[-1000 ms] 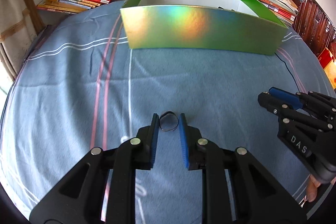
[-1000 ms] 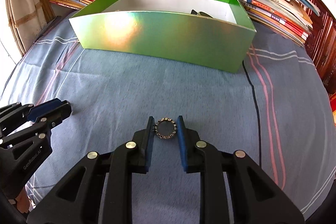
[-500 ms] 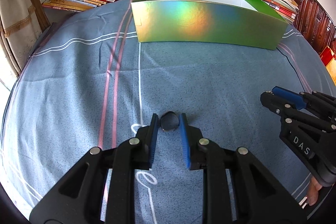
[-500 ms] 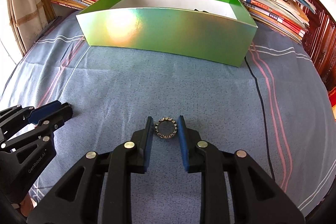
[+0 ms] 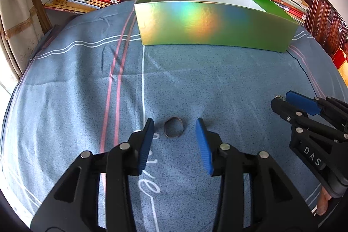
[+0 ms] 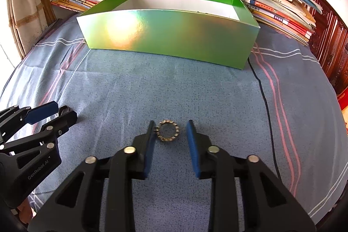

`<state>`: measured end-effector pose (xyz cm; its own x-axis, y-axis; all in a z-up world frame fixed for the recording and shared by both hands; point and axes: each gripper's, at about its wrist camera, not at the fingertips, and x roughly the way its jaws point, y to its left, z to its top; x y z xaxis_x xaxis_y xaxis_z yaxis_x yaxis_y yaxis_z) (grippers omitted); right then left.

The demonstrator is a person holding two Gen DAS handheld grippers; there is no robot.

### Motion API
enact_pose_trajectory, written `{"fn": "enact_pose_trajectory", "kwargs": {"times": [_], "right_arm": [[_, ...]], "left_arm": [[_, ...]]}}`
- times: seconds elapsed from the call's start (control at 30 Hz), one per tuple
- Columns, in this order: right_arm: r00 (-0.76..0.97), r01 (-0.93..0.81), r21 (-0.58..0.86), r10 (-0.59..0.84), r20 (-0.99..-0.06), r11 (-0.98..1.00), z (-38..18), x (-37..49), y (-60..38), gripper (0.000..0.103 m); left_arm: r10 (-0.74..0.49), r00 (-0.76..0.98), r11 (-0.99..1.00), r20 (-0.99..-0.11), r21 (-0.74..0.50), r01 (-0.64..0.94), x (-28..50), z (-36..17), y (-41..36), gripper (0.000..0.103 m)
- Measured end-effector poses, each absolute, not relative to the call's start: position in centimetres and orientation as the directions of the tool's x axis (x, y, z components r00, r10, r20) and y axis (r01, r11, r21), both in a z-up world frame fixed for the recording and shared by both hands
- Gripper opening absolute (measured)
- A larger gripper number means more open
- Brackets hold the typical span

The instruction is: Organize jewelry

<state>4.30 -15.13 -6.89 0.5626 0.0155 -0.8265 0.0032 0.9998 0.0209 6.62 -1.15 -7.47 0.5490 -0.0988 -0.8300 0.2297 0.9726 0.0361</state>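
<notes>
Rings between parted jaws

Left gripper [image 5: 175,131] stands released around a plain ring [image 5: 173,129] lying on the blue sheet [image 5: 195,84]. Right gripper [image 6: 170,133] is likewise released; its studded ring [image 6: 168,131] touches the left jaw. Far off stands a green box [image 6: 171,38].

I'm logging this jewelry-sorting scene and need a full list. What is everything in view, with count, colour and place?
plain ring: one, dark metal, flat on the cloth between the left gripper's open fingers, touching neither.
studded ring: one, gold-toned, on the cloth between the right gripper's fingers, close against the left one.
box: one, shiny green with a white inside, open-topped, at the far side of the cloth.
cloth: one, blue with pink and white stripes, under everything.
cable: one, black, on the cloth right of the box.
book stacks: two, mixed colours, behind the box on both sides.
left gripper: black with blue pads, open.
right gripper: black with blue pads, open.
</notes>
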Motion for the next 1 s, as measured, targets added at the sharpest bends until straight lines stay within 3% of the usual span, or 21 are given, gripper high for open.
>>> {"fn": "enact_pose_trajectory", "kwargs": {"times": [0.4,0.63,1.0], "right_arm": [[0.576,0.101,0.040,-0.026,-0.817,0.994,-6.9,5.0,-16.5,0.023],[0.577,0.088,0.029,-0.027,-0.817,0.996,-6.7,3.6,-16.8,0.036],[0.583,0.108,0.019,-0.048,-0.811,0.994,-7.1,4.5,-16.6,0.037]], "left_arm": [[-0.101,0.559,0.976,-0.823,0.028,0.218,6.9,-7.6,-0.7,0.042],[-0.094,0.563,0.977,-0.821,0.031,0.209,6.8,-7.5,-0.3,0.044],[-0.089,0.572,0.981,-0.815,0.028,0.192,6.9,-7.5,0.7,0.056]]}}
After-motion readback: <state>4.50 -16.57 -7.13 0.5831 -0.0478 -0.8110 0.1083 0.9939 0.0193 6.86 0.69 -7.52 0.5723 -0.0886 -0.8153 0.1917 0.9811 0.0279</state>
